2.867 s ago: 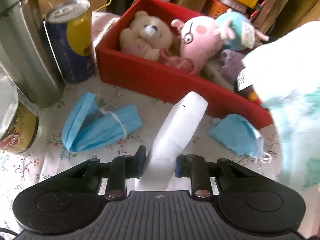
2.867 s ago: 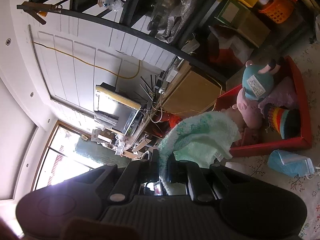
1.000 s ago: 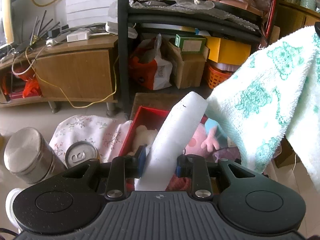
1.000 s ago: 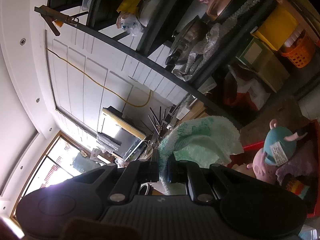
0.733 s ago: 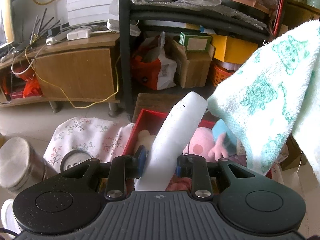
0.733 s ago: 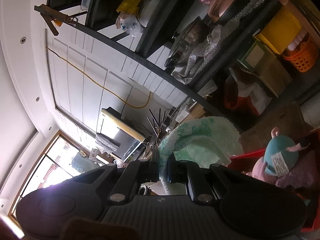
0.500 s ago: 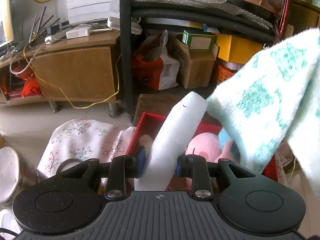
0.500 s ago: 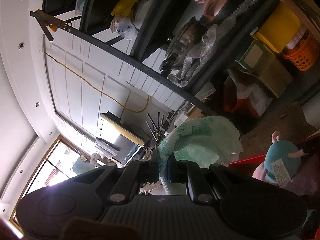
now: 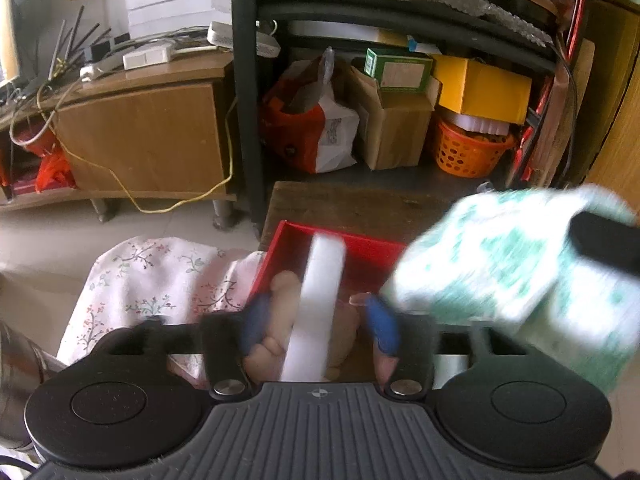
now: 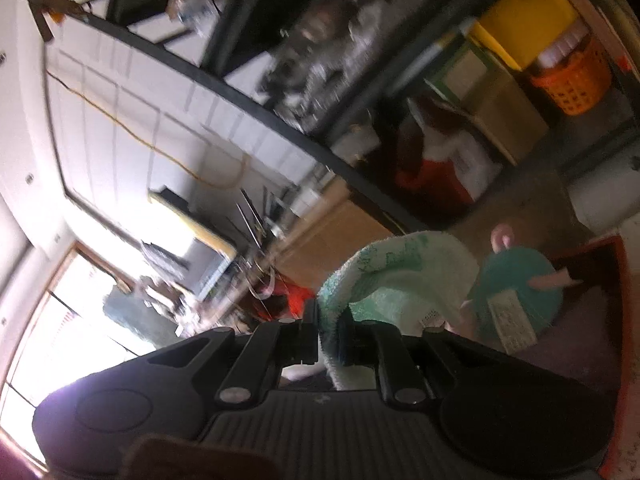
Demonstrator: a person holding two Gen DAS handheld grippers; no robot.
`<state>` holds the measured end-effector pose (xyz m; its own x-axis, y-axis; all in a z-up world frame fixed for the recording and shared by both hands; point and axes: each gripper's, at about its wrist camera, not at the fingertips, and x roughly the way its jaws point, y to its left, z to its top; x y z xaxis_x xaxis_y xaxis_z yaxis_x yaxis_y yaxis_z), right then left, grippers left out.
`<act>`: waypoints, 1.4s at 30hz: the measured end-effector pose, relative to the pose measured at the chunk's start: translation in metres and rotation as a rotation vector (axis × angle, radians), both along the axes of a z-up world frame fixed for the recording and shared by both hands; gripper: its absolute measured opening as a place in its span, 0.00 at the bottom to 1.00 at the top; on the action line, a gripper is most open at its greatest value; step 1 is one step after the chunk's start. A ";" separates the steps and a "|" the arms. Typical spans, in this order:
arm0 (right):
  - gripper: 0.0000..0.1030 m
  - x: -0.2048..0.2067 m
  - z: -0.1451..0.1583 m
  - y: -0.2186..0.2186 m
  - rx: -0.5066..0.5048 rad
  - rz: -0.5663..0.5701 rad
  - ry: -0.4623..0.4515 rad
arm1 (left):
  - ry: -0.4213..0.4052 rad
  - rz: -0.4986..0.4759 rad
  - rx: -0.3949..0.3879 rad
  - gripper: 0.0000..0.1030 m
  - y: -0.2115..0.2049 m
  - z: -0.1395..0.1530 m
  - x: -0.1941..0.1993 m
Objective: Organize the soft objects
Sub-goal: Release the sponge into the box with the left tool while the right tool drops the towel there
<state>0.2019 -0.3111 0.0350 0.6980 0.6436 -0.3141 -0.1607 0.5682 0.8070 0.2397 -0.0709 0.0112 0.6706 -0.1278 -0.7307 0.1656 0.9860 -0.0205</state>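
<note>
Your red box [image 9: 356, 242] is open from above, but a white foam strip [image 9: 316, 308] stands between your left gripper's [image 9: 318, 322] opening jaws, over the teddy [image 9: 280, 320]. The towel [image 9: 508, 276] blocks the right side. Far behind, a black shelf frame [image 9: 244, 92] closes the way.
</note>
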 end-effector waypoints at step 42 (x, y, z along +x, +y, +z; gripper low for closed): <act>0.24 -0.048 0.034 0.018 -0.155 0.004 0.009 | -0.045 -0.055 0.051 0.79 0.005 0.022 -0.055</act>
